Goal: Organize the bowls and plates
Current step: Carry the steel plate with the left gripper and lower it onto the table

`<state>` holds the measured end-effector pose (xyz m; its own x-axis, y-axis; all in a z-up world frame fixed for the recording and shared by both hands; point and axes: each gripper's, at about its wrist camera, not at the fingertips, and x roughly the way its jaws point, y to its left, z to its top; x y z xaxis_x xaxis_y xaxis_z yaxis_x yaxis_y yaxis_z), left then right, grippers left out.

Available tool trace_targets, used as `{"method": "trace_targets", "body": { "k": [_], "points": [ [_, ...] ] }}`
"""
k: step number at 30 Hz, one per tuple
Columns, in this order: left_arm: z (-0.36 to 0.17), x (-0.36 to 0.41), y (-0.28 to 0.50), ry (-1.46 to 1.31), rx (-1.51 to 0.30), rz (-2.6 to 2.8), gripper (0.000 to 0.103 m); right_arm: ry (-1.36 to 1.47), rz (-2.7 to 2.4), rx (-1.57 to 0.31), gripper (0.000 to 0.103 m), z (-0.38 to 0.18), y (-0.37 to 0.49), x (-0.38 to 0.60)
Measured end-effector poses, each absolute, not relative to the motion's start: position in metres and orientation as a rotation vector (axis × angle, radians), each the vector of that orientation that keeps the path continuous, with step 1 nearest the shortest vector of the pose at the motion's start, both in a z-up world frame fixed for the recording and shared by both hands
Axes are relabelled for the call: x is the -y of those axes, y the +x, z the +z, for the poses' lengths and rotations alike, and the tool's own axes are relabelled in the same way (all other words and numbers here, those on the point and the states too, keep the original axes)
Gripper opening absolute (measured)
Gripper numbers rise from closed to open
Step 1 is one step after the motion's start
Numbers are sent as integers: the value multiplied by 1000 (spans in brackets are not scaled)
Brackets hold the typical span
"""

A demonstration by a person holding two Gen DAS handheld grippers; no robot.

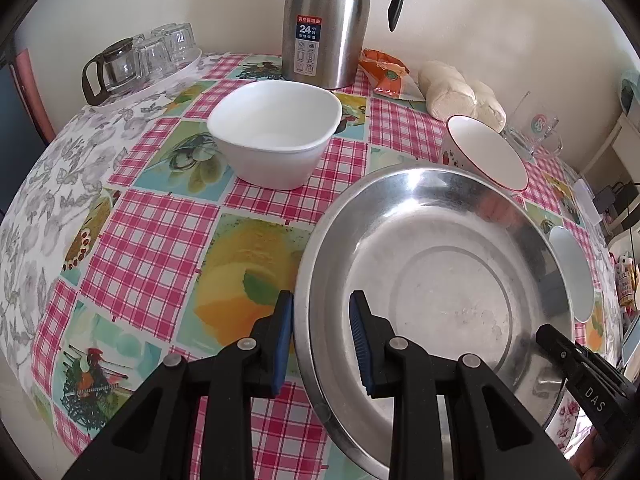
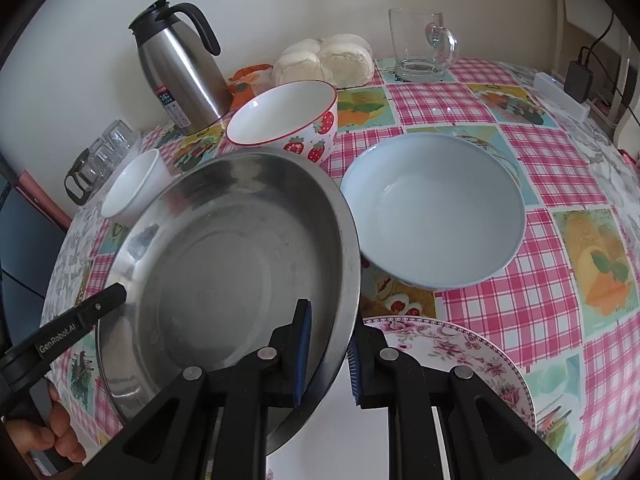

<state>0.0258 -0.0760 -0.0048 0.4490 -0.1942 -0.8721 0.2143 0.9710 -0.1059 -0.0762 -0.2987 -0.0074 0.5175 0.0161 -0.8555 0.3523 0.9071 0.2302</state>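
Note:
A large steel basin point(image 1: 432, 264) sits over a floral plate point(image 2: 472, 356) near the table's front edge. My left gripper point(image 1: 322, 344) straddles the basin's left rim, jaws apart with gaps on both sides. My right gripper point(image 2: 330, 356) straddles the basin's point(image 2: 224, 264) right rim, jaws close around it but a gap shows. A white square bowl point(image 1: 276, 136) stands behind on the left. A strawberry bowl point(image 2: 286, 120) stands behind the basin. A pale blue bowl point(image 2: 436, 212) stands to its right.
A steel thermos jug point(image 1: 326, 20) stands at the back by the wall. A tray with glass cups and a glass pot point(image 1: 140, 64) is at back left. Bagged buns point(image 2: 324, 60) and a glass mug point(image 2: 420, 46) are at the back. The checkered tablecloth point(image 1: 160, 240) covers the table.

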Motion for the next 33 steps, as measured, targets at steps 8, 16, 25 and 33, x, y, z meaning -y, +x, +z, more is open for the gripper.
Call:
{"method": "trace_targets", "body": {
  "k": [8, 16, 25, 33],
  "points": [
    [-3, 61, 30, -47, -1092, -191, 30, 416, -207, -1020, 19, -6, -77, 300],
    [21, 58, 22, -89, -1027, -166, 44, 444, -210, -999, 23, 7, -84, 305],
    [41, 86, 3, -36, -989, -264, 66, 418, -210, -932, 54, 30, -95, 301],
    [26, 114, -7, 111, -1058, -275, 83, 357, -212, -933, 78, 28, -95, 296]
  ]
}}
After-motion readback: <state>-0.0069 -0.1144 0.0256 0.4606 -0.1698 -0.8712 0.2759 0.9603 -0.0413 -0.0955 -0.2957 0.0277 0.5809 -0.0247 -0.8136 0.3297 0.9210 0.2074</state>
